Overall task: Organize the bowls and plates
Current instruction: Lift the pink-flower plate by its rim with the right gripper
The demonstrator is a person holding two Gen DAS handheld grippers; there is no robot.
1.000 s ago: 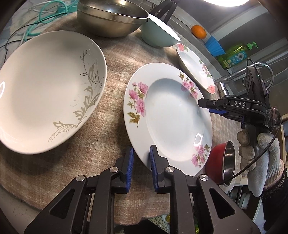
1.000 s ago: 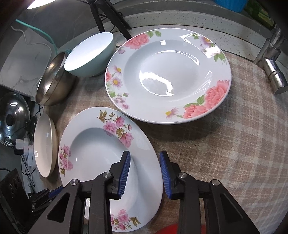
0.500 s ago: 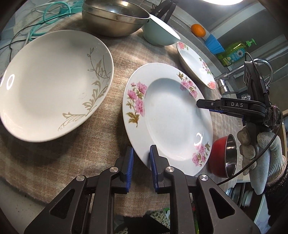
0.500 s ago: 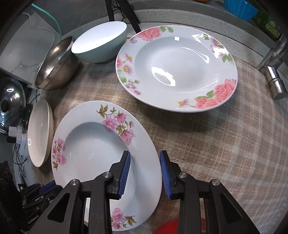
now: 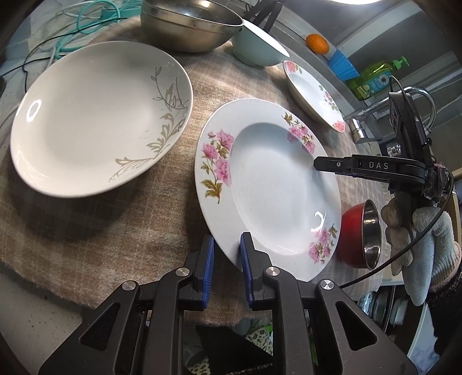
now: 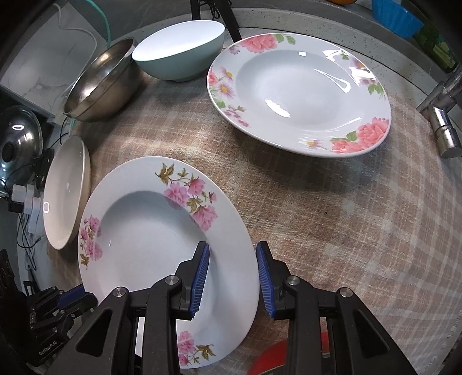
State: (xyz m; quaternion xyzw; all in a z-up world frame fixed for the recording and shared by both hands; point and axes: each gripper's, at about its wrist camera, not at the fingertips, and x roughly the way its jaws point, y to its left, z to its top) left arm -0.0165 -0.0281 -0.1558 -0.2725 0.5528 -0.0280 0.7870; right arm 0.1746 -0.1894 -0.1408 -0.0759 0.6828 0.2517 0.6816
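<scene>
Orange [image 5: 317, 43], left view only

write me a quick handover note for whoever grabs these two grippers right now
Left gripper: fingers slightly apart at the near rim of the pink-flower plate, no clamp visible.
Right gripper: open, fingers straddling that plate's opposite rim, not pressing.
On the cloth: rose plate, leaf-pattern plate, steel bowl beside the teal bowl, red bowl.
Done: nothing stacked.
Left: probably stack the plates and nest the bowls.
</scene>
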